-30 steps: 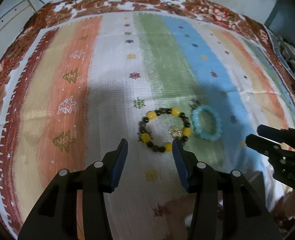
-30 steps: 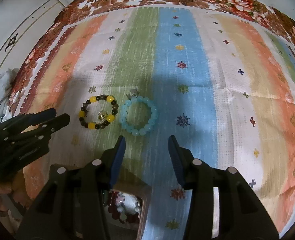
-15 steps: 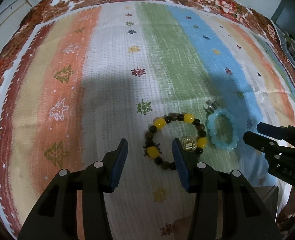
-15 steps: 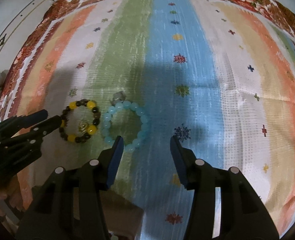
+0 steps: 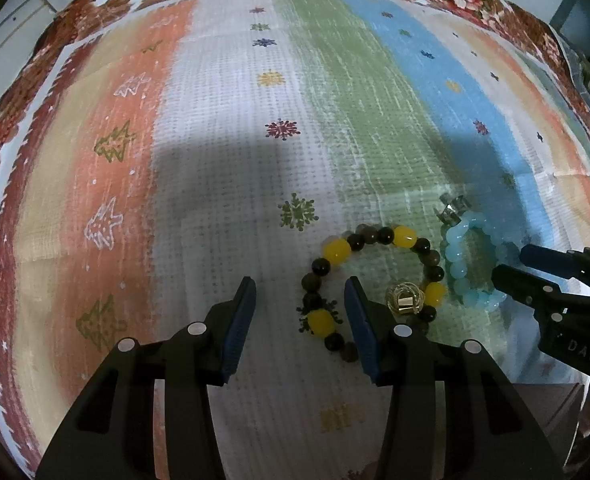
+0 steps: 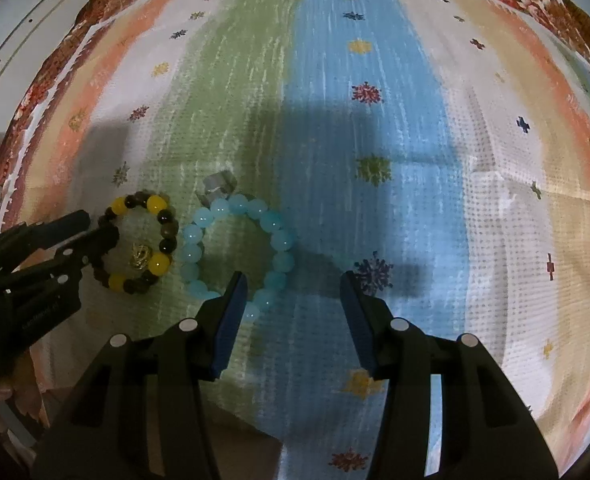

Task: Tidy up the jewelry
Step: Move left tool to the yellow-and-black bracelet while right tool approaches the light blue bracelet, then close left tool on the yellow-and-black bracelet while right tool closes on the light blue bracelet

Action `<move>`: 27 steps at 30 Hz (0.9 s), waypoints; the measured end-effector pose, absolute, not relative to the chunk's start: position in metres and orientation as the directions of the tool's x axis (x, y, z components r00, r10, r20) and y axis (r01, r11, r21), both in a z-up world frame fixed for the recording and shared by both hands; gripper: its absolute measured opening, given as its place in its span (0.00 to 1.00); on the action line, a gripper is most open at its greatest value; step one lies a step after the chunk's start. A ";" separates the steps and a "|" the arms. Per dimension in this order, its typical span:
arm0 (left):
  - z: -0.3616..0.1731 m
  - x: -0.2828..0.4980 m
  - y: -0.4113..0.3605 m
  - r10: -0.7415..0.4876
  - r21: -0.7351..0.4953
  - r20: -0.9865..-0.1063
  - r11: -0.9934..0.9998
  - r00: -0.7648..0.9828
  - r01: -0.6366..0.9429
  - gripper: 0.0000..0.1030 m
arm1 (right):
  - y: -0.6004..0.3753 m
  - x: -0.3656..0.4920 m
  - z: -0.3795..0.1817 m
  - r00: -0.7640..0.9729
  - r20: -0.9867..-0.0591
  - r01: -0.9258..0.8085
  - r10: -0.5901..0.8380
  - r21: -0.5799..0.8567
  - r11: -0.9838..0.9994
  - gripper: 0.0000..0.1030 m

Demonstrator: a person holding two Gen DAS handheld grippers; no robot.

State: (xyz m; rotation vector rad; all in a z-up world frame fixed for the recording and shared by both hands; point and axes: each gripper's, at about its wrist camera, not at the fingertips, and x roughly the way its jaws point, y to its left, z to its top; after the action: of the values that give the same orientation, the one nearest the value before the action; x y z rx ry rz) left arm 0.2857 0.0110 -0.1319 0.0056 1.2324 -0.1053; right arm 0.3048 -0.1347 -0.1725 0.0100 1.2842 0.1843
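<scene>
Left wrist: left tool [image 5: 300, 302] agape, low beside yellow bracelet [image 5: 375, 280]

We see two bracelets lying side by side on the cloth [image 5: 223, 128]. The beaded bracelet with the charm [image 5: 375, 280] lies to the left, and the round-bead bracelet [image 6: 239, 252] lies just to its right, almost touching. Our left tongs [image 5: 299, 300] sit over the near left part of the first one. Our right tongs [image 6: 291, 296] sit over the near right part of the second one.
</scene>
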 end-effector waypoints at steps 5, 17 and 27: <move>-0.132 0.285 0.009 -0.048 -0.018 -0.939 0.996 0.341 0.091 0.28 | -0.131 0.305 -0.175 0.278 -0.953 -0.146 0.122 0.084 0.986 0.41; -0.127 0.282 0.016 -0.067 -0.040 -0.934 0.996 0.350 0.083 0.09 | -0.126 0.300 -0.169 0.299 -0.948 -0.177 0.109 0.057 0.983 0.13; -0.101 0.275 0.011 -0.111 -0.082 -0.912 0.993 0.395 0.090 0.09 | -0.126 0.290 -0.142 0.354 -0.926 -0.197 0.131 0.064 0.978 0.13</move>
State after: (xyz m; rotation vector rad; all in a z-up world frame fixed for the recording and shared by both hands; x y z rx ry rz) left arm 0.2748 0.0109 -0.1015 -0.0211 1.1576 -0.1274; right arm 0.2899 -0.1262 -0.1423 -0.0618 1.1904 0.2121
